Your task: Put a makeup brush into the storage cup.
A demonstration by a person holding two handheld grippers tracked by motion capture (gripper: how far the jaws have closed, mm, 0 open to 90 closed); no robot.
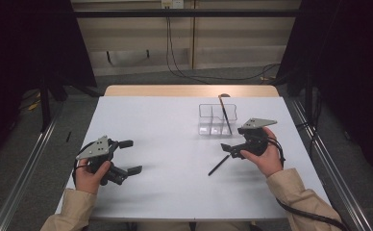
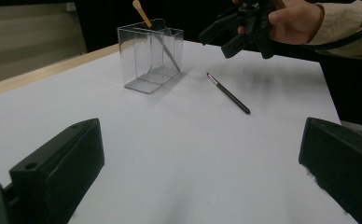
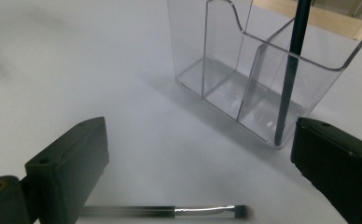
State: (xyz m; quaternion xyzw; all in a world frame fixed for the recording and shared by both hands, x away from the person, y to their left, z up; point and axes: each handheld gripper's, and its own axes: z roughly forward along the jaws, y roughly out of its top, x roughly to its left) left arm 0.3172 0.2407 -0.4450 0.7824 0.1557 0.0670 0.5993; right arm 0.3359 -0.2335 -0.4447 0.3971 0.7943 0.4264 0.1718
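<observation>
Right gripper [image 1: 228,149] hangs just above the white table [image 1: 165,183] at the right of centre in the high view, its jaws spread wide and holding nothing. Directly below and slightly in front of them lies the slim black makeup brush [image 1: 219,165], flat on the table. Its long axis runs diagonally, from lower left up to the right toward the gripper. In the right gripper view the brush [image 3: 179,212] crosses the bottom edge of the frame, bristle tip to the right, and sits low between the two jaws, nearer the left one. The jaws look set roughly across its handle, so a short descent and a closing move should catch it.

Beyond it, in the upper right of that view, stands the clear plastic organiser [image 3: 244,70] with a second brush [image 3: 288,70] leaning in its right-hand compartment.

At the lower left of the high view, the left gripper [image 1: 129,156] is also open and empty, well apart from the brush on the table. The right hand is plainly the nearer one.
</observation>
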